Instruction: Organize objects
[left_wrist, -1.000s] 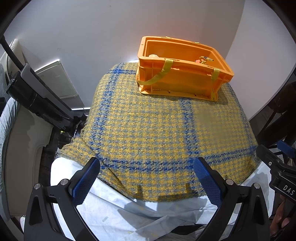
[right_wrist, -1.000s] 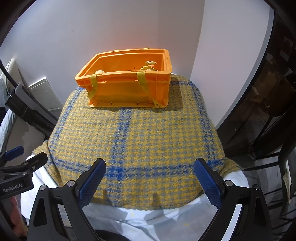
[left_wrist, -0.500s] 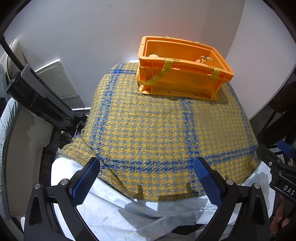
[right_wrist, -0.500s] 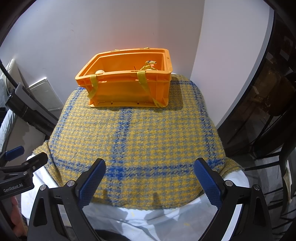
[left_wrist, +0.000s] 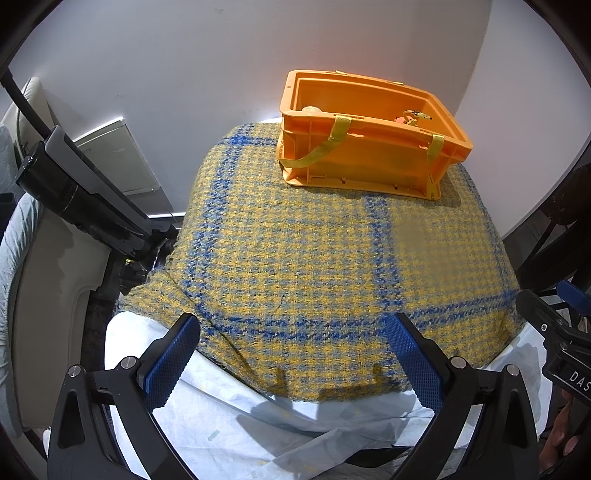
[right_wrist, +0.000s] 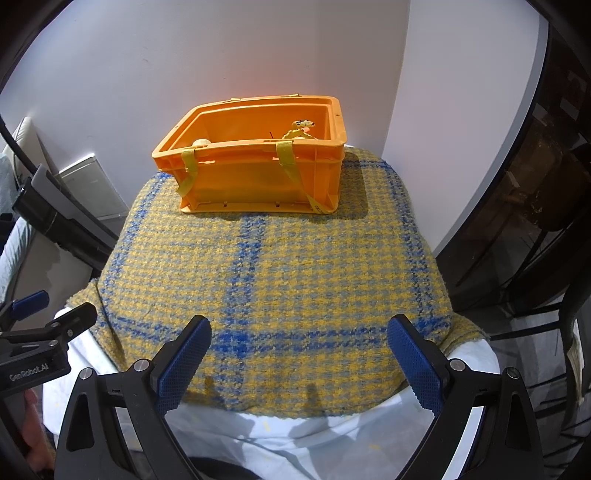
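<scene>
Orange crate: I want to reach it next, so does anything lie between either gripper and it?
Nothing visible does. Between the open left gripper, the open right gripper and the orange crate lies only bare plaid blanket.

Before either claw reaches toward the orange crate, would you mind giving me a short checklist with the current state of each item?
1. Left claw open and empty: ok, jaws spread wide with only cloth between them.
2. Right claw open and empty: ok, same.
3. Orange crate upright on the plaid cloth, at its far end by the wall: ok.
4. Path to the crate free: ok, no loose item shows on the cloth.
5. Crate contents identified: cannot tell; a yellow toy-like item and a pale round item peek over the rim, the rest is hidden.
6. Yellow straps clear of a grasp: not ok, they hang down the near wall.
</scene>
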